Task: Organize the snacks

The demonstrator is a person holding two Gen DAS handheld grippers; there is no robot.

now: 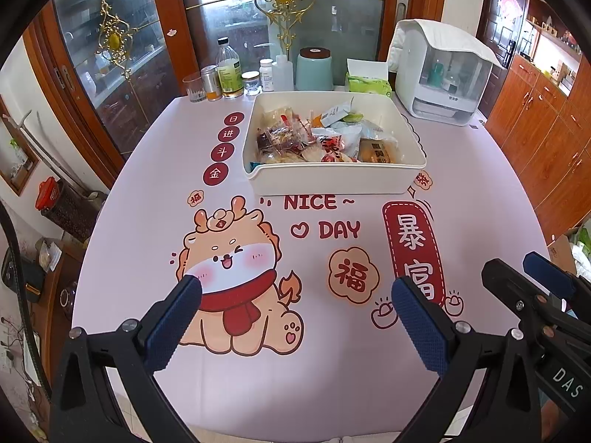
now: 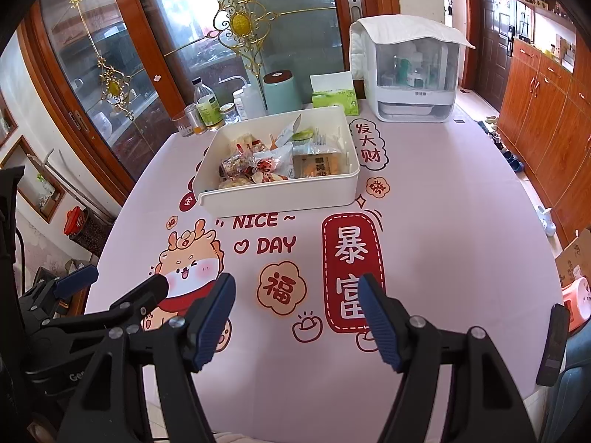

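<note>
A white rectangular bin (image 1: 332, 179) (image 2: 280, 193) stands on the far half of the table, filled with several wrapped snacks (image 1: 317, 140) (image 2: 273, 158). My left gripper (image 1: 295, 295) is open and empty, low over the near part of the pink tablecloth, well short of the bin. My right gripper (image 2: 297, 295) is open and empty too, beside the left one and also short of the bin. The right gripper shows at the right edge of the left wrist view (image 1: 532, 277); the left gripper shows at the left of the right wrist view (image 2: 122, 284).
Behind the bin stand a glass, bottles and jars (image 1: 229, 74), a teal canister (image 1: 314, 70), a green tissue pack (image 1: 369, 81) and a white covered appliance (image 1: 443, 77). Glass cabinet doors are behind. Wooden cupboards (image 2: 546, 118) line the right.
</note>
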